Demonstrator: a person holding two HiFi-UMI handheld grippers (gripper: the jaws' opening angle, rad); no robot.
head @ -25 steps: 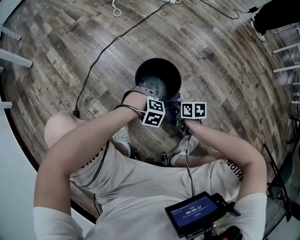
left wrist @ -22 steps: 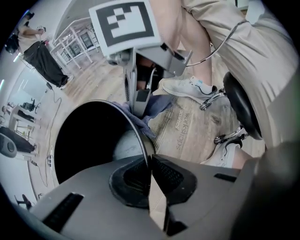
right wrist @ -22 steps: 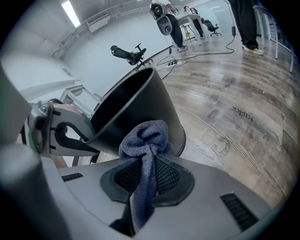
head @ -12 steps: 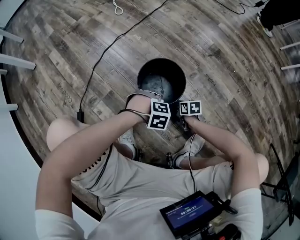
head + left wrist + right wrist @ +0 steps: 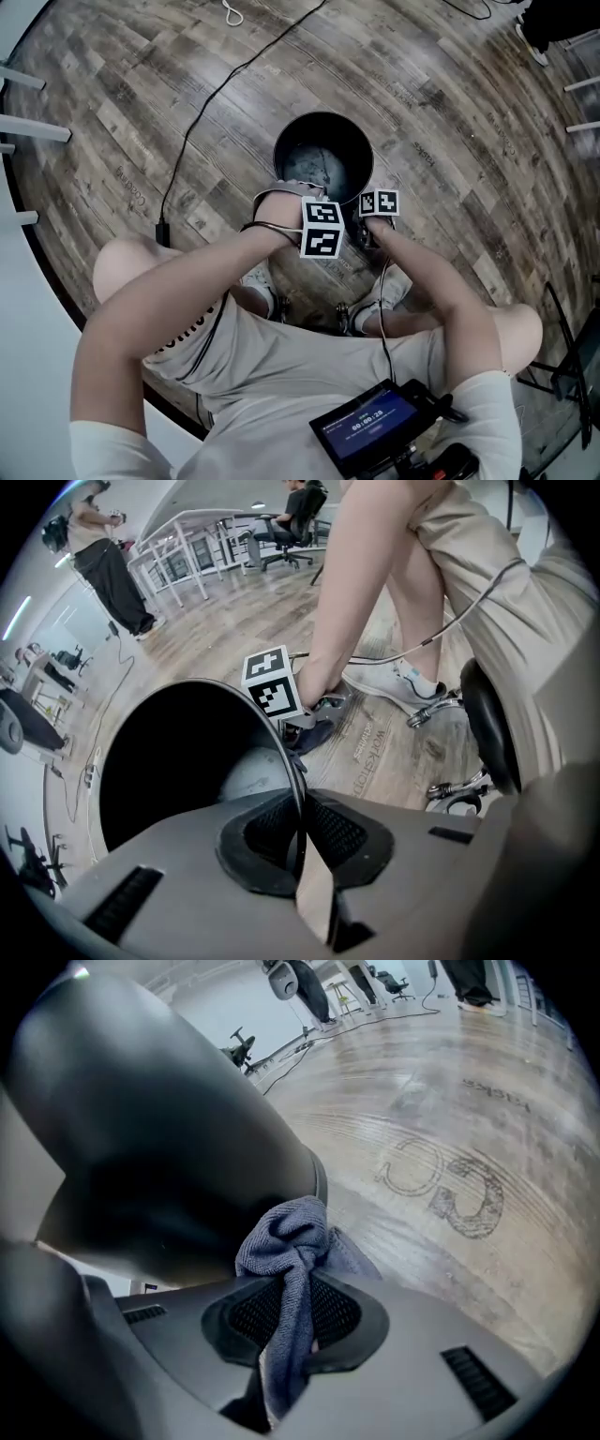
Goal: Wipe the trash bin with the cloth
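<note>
Clamping the blue-grey terry cloth (image 5: pixel 286 1241), the right claw (image 5: pixel 295 1312) faces the round black trash bin (image 5: pixel 300 141) directly ahead; the left claw (image 5: pixel 302 832) is shut on its rim.

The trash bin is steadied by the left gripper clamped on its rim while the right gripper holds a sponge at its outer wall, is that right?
Not quite: the right gripper holds a blue-grey cloth, not a sponge, as the right gripper view shows. The left gripper is indeed clamped on the rim of the black trash bin.
</note>
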